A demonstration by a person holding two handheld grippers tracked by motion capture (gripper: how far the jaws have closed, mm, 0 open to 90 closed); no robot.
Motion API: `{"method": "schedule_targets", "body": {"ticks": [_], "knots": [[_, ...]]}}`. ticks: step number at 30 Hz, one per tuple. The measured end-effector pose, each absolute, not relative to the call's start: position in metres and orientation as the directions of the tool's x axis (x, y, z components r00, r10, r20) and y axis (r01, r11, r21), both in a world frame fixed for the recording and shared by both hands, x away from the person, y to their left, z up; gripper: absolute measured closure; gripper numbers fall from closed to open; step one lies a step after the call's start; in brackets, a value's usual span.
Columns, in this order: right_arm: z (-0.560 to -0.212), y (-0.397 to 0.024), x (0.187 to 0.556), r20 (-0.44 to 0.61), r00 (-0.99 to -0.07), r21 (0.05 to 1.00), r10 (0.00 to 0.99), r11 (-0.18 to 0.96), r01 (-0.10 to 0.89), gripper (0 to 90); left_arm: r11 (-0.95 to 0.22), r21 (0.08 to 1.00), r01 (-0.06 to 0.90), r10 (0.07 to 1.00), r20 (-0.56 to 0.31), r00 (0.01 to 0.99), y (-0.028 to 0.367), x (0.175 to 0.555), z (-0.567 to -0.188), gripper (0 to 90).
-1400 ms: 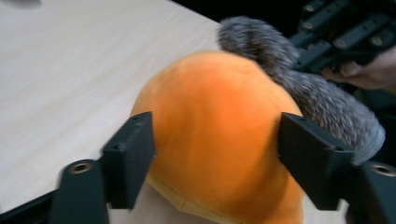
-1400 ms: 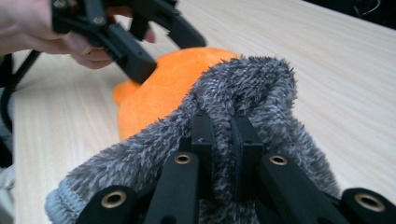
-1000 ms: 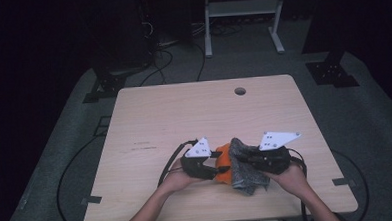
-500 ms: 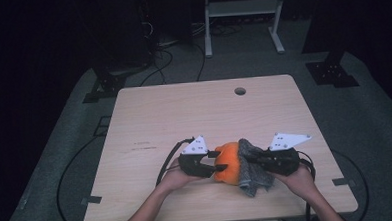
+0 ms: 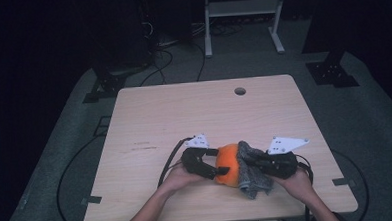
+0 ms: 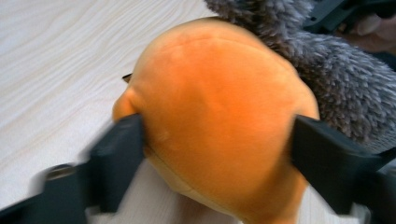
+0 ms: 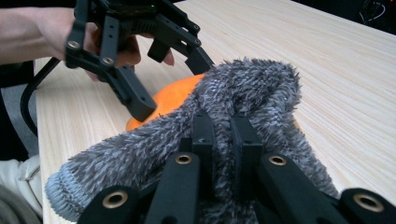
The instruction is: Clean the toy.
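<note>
Wooden table [image 5: 184,116] — orange plush [image 5: 228,165], grey sock [image 5: 252,180] on it.

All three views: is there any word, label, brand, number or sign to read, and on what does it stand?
None can be read.
The orange plush toy, the grey fuzzy sock and the table bear no print.
Faint dark marks on the table in the high view are too small to tell.

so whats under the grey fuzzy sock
An orange plush ball sits partly under the grey fuzzy sock; its covered side and the table beneath can't be seen.
</note>
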State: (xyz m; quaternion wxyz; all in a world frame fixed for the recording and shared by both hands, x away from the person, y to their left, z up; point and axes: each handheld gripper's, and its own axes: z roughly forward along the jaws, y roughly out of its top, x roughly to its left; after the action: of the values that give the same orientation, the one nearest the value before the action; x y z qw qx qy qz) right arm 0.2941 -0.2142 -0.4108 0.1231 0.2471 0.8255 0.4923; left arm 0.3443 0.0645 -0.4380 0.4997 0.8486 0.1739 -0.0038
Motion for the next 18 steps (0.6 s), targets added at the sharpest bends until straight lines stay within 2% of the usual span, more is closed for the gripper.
{"method": "schedule_targets", "body": {"ticks": [2, 3, 8, 10, 12, 13, 14, 17, 18], "knots": [[-0.406, -0.214, 0.293, 0.034, -0.850, 0.885, 0.526, 0.379, 0.270, 82.0, -0.441, 0.867, 0.231, 0.293, -0.105, 0.950, 0.067, 0.339, -0.432, 41.6], [-0.402, -0.214, 0.293, 0.039, -0.852, 0.898, 0.522, 0.356, 0.259, 82.0, -0.440, 0.874, 0.207, 0.293, -0.078, 0.953, 0.068, 0.338, -0.429, 45.4], [-0.384, -0.198, 0.294, 0.000, -0.870, 0.927, 0.493, 0.327, 0.185, 82.0, -0.516, 0.857, -0.006, 0.268, 0.168, 0.949, 0.067, 0.324, -0.414, 49.6], [-0.388, -0.190, 0.299, -0.011, -0.870, 0.918, 0.493, 0.349, 0.187, 81.9, -0.550, 0.834, -0.045, 0.246, 0.213, 0.946, 0.067, 0.322, -0.417, 49.8], [-0.398, -0.184, 0.302, -0.020, -0.869, 0.907, 0.494, 0.375, 0.192, 81.9, -0.546, 0.837, -0.021, 0.247, 0.185, 0.951, 0.071, 0.324, -0.421, 49.5], [-0.402, -0.185, 0.302, -0.018, -0.868, 0.905, 0.496, 0.378, 0.197, 81.9, -0.528, 0.850, 0.005, 0.253, 0.151, 0.956, 0.073, 0.327, -0.422, 48.1], [-0.403, -0.186, 0.302, -0.008, -0.867, 0.905, 0.498, 0.372, 0.206, 81.9, -0.502, 0.862, 0.066, 0.265, 0.081, 0.961, 0.075, 0.331, -0.424, 44.5], [-0.409, -0.191, 0.300, 0.001, -0.860, 0.901, 0.510, 0.373, 0.223, 82.0, -0.442, 0.857, 0.263, 0.330, -0.118, 0.937, 0.075, 0.345, -0.432, 21.7], [-0.410, -0.192, 0.299, 0.019, -0.862, 0.903, 0.507, 0.361, 0.232, 82.0, -0.440, 0.847, 0.298, 0.333, -0.154, 0.930, 0.074, 0.346, -0.434, 19.4]]}}
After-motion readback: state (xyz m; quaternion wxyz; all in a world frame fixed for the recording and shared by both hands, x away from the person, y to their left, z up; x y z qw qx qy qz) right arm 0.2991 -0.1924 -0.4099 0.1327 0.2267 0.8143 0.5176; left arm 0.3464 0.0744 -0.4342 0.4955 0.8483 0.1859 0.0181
